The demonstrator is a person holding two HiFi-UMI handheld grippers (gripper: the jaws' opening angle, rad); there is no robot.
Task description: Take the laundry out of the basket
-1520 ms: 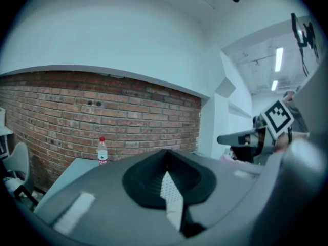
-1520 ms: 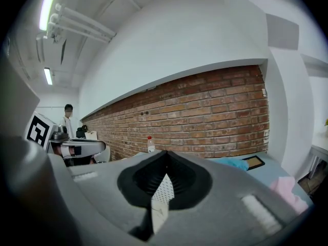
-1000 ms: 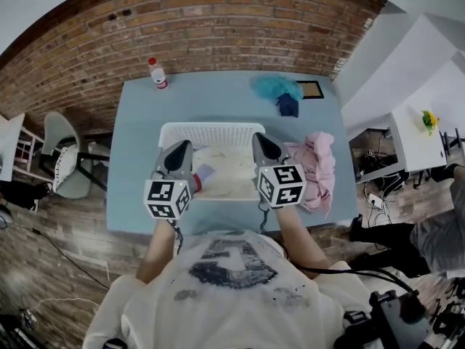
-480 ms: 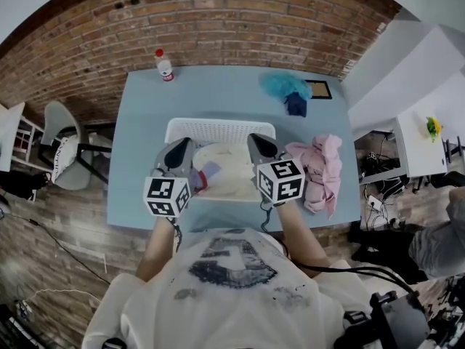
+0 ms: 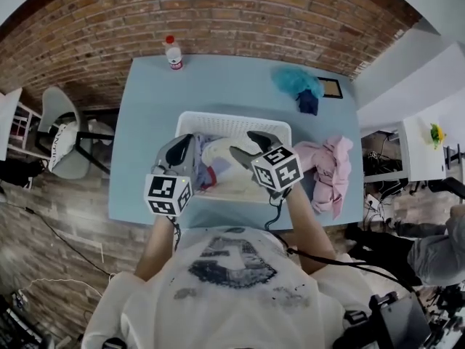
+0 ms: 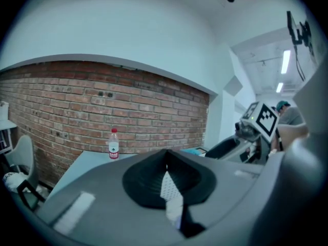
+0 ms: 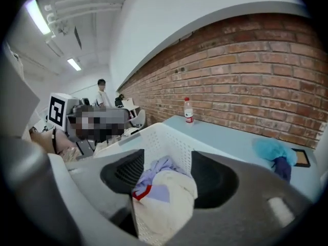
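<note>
Your right gripper (image 5: 243, 144) no longer points straight ahead beside the left one as it did a second ago. It now angles inward across the white perforated plastic basket (image 5: 232, 116) and tips down toward the middle, marker cube tilted. Its fingers (image 7: 123, 174) have just been opening and now stand spread; the laundry shows in the gap, but neither pad presses on it. Your left gripper (image 5: 187, 145) hovers over the basket's left side, fingers (image 6: 146, 181) pressed together at the tips, with nothing pinched that I can see.

The laundry is in the basket. A soft, rumpled cream cloth (image 7: 171, 193) fills the middle, and a crumpled lilac garment with a red trim (image 7: 154, 170) lies against its left part, near the left gripper. More of the lilac one shows than a second ago.

The basket is rectangular, its walls dotted with small holes, and it stands on the smooth light-blue worktop (image 5: 152, 122). Just beside its right wall lies a bunched pink garment (image 5: 330, 173). Toward the far edge there's a fluffy teal cloth (image 5: 293, 81) with a dark navy cloth (image 5: 309, 104) against it. A clear plastic bottle with a red cap (image 5: 173, 51) stands upright by the red brick wall (image 5: 218, 13).
</note>
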